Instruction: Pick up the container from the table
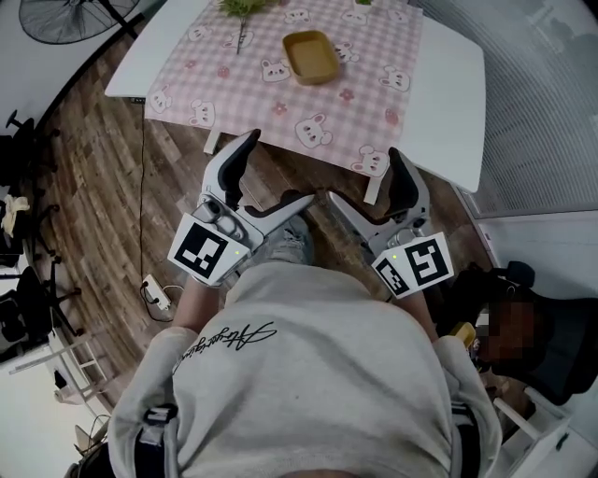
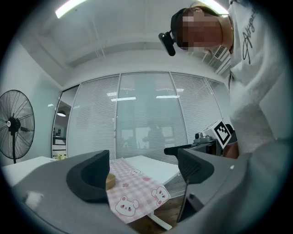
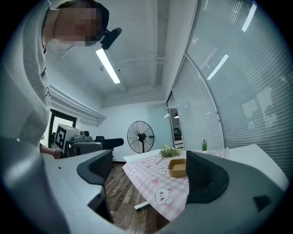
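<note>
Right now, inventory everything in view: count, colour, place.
container: 1, tan, on the cloth
cloth: 1, pink check with rabbits, over the table
table: 1, white, ahead of the person
leafy sprig: 1, green, far edge of cloth
fan: 1, black, left of table
power strip: 1, white, wood floor at left
sweatshirt: 1, pale grey, on the person
left claw: 1, grey, open and empty, short of table
right claw: 1, grey, open and empty, short of table
</note>
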Demonstrator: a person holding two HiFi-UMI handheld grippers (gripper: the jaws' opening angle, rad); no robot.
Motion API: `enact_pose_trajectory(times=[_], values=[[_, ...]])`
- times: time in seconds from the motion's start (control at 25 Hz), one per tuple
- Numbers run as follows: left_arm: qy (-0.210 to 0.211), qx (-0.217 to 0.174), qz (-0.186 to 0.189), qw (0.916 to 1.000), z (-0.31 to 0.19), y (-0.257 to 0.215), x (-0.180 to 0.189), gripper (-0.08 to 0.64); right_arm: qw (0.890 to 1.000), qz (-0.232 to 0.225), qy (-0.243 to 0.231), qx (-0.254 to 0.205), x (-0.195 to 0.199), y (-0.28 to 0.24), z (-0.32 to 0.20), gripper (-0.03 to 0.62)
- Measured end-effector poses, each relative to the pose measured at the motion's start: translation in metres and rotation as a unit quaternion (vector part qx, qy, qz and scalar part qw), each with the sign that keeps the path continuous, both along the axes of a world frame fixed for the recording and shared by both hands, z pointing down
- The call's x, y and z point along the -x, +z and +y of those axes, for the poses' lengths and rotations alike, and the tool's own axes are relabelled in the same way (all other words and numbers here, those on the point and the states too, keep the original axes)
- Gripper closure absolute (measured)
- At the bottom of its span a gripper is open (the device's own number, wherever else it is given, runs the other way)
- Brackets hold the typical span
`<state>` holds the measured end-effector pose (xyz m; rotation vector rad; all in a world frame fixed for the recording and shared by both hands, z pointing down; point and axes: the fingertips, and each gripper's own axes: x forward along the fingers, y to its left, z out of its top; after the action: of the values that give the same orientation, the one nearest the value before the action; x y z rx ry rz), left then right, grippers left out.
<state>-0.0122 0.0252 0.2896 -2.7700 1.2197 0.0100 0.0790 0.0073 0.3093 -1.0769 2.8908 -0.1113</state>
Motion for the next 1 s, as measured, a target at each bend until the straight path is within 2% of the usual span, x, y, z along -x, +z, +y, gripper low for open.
enact_pose_trajectory(times=[0.12,0.32,0.56,0.8,1.0], values=[[0.004,-0.012,0.011,0.9999,-0.024,-0.004,0.004,0.106,1.0,0.001,0.009,-0.002,0.001,0.0,-0.023,0.106],[0.014,-0.014,0.006,0.9998,-0.06,-0.008,0.014,0.106,1.0,0.003,0.022,-0.009,0.007,-0.007,-0.059,0.106],[0.018,-0.007,0.013,0.9997,-0.102,-0.013,0.025,0.106,0.999,0.005,0.031,-0.006,0.019,-0.007,-0.1,0.106],[0.033,-0.001,-0.002,0.9994,-0.143,-0.009,0.039,0.106,0.999,0.004,0.039,-0.002,0.033,-0.009,-0.141,0.106],[0.034,0.003,0.01,0.9994,-0.18,-0.014,0.047,0.106,0.999,0.005,0.047,0.004,0.041,-0.009,-0.176,0.106]])
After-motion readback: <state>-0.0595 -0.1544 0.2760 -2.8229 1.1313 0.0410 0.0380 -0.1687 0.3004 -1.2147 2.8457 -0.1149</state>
